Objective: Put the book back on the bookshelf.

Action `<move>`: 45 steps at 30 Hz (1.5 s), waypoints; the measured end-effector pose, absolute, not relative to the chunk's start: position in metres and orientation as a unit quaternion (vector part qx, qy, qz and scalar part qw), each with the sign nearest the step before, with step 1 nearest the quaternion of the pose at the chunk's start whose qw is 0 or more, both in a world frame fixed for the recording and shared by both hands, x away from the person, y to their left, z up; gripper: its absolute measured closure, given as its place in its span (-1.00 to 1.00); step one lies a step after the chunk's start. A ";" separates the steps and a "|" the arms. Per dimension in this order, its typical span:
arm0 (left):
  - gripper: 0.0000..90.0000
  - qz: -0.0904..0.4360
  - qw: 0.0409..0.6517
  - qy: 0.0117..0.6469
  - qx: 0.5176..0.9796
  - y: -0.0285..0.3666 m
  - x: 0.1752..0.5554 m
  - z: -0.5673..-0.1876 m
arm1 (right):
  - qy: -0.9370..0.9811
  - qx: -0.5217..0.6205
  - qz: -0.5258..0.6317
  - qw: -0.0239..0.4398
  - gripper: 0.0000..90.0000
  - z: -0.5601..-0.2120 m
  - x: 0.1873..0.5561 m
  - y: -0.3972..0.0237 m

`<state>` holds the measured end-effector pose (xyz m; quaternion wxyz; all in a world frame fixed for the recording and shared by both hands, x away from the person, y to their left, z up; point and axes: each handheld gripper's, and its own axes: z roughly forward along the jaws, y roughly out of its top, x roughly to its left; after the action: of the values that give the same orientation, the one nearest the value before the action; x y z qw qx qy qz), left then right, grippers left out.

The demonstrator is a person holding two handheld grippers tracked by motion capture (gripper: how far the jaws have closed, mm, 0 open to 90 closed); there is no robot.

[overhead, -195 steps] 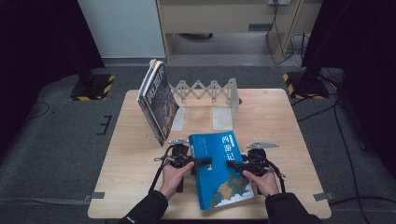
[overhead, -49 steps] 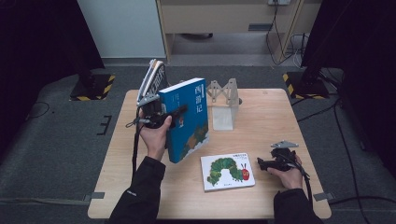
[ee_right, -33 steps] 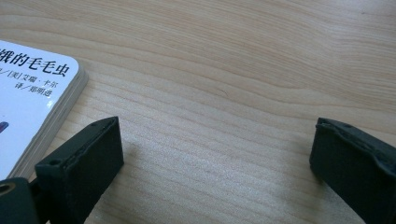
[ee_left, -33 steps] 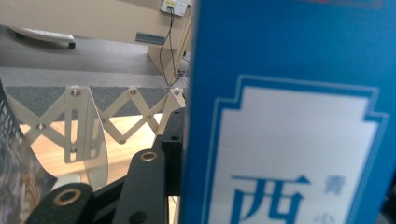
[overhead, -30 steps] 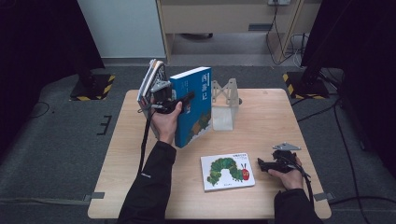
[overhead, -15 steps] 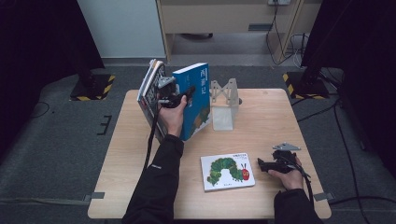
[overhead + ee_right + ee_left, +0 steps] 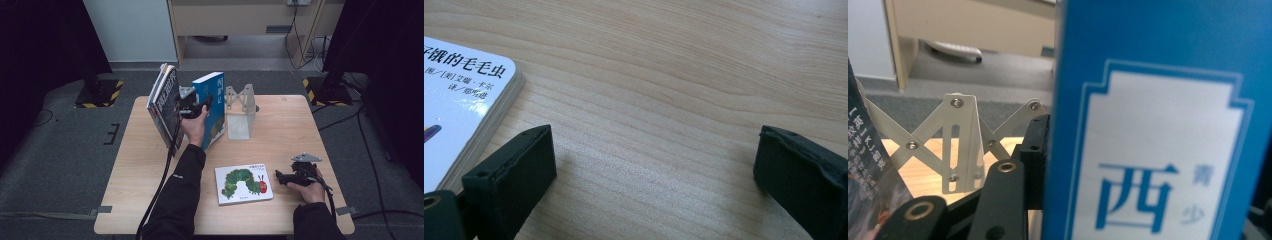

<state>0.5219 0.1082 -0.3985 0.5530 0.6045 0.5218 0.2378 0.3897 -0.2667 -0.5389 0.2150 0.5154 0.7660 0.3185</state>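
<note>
A tall blue book (image 7: 214, 102) stands upright at the back of the table, and my left gripper (image 7: 196, 106) is shut on its near edge. In the left gripper view the blue cover (image 7: 1158, 150) sits close up, with one black finger (image 7: 1034, 145) pressed against its left side. To its left, several books (image 7: 163, 104) lean together. To its right stands a cream folding book rack (image 7: 239, 112). A white caterpillar picture book (image 7: 243, 183) lies flat near the front. My right gripper (image 7: 281, 176) rests open just right of it, with bare wood between its fingers (image 7: 514, 170).
The wooden table (image 7: 300, 125) has free room at the right and front left. The rack's scissor slats (image 7: 955, 145) stand behind the blue book, and a leaning book's cover (image 7: 868, 165) is near the left jaw. Dark floor, cables and stands surround the table.
My left hand has carried the blue book left and down toward the leaning books and set it more upright. The right gripper has stayed put beside the caterpillar book.
</note>
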 end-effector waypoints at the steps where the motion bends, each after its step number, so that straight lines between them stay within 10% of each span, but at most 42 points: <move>1: 0.32 0.235 0.556 0.519 0.605 0.108 0.521 -0.399 | 0.766 0.515 0.319 0.215 -0.92 -0.539 0.390 -0.267; 45: 0.23 0.274 0.513 0.468 0.665 0.115 0.442 -0.419 | 0.769 0.510 0.321 0.211 -0.92 -0.539 0.388 -0.264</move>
<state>0.4423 0.1146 -0.4194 0.5130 0.6651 0.4682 0.2742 0.3877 -0.2637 -0.5391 0.2111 0.5103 0.7693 0.3214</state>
